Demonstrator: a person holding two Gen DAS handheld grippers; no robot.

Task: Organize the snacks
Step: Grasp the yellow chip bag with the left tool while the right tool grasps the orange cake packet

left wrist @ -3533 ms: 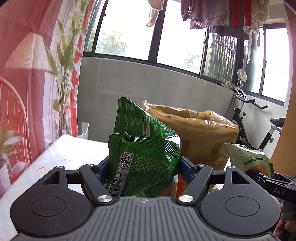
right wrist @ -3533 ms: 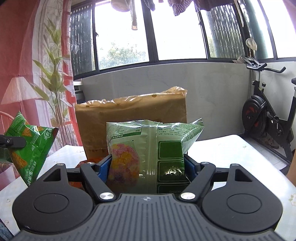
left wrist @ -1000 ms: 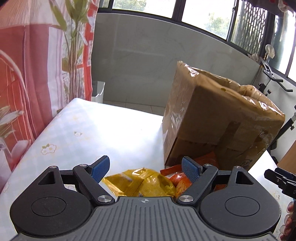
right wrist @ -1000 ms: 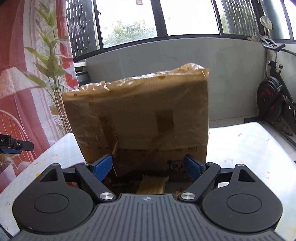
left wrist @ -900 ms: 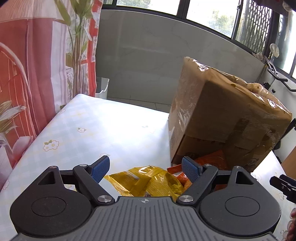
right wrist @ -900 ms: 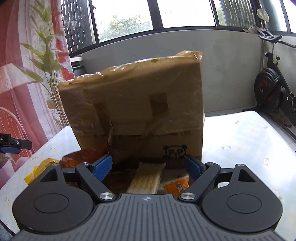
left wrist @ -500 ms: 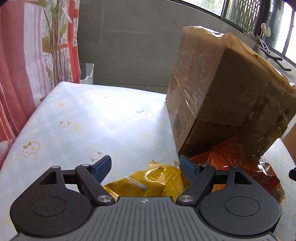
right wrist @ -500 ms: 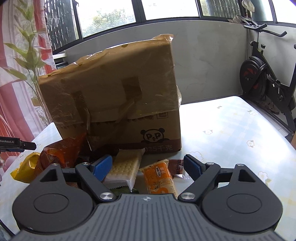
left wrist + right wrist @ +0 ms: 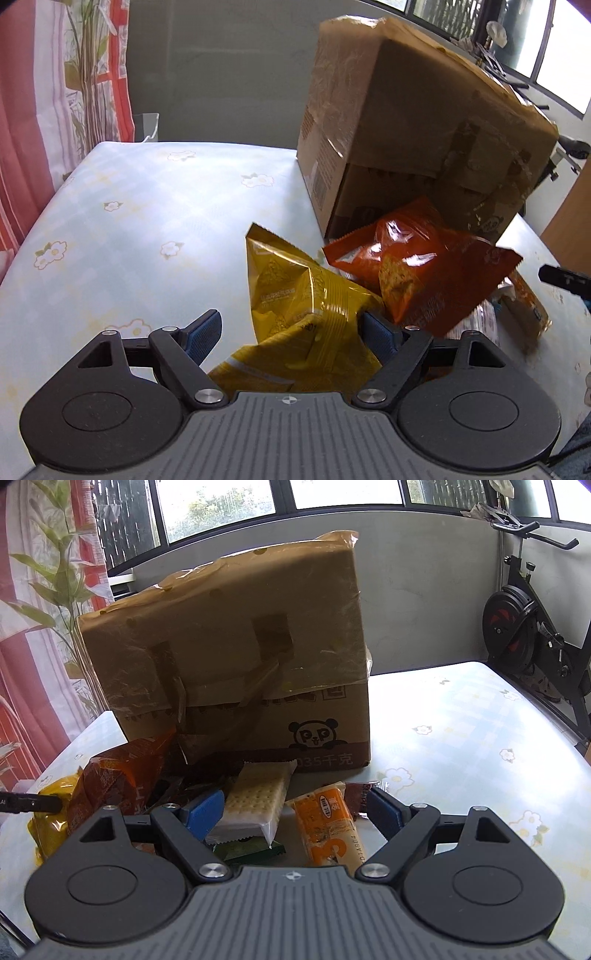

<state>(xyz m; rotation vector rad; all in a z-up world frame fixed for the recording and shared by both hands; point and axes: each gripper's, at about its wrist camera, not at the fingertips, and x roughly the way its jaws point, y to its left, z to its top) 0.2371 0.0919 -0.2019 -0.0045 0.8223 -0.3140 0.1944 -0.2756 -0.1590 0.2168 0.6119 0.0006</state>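
Left gripper (image 9: 290,332) low over the tabletop (image 9: 147,221) now, jaws spread and opening a touch more; the yellow snack bag (image 9: 295,295) sits between them at the lower centre of the left wrist view, its right edge right up against the right blue pad, the left pad well clear of it, so nothing clamped; just behind and to the right, the orange-red chip bag (image 9: 417,258) leans on the foot of the big taped cardboard box (image 9: 406,129), which fills the upper right of that frame; over to the right wrist view, the right gripper (image 9: 295,812) stands wide as well, gripping nothing; between its blue pads lie the white cracker pack (image 9: 258,797), left of centre and touching the left pad, and the orange snack bar (image 9: 328,823), right of centre; a small green packet (image 9: 247,849) peeks from under the crackers; a small dark-red wrapper (image 9: 356,794) lies by the right pad; the box looms behind, panda logo at its lower right; an exercise bike (image 9: 524,627) at the far right.
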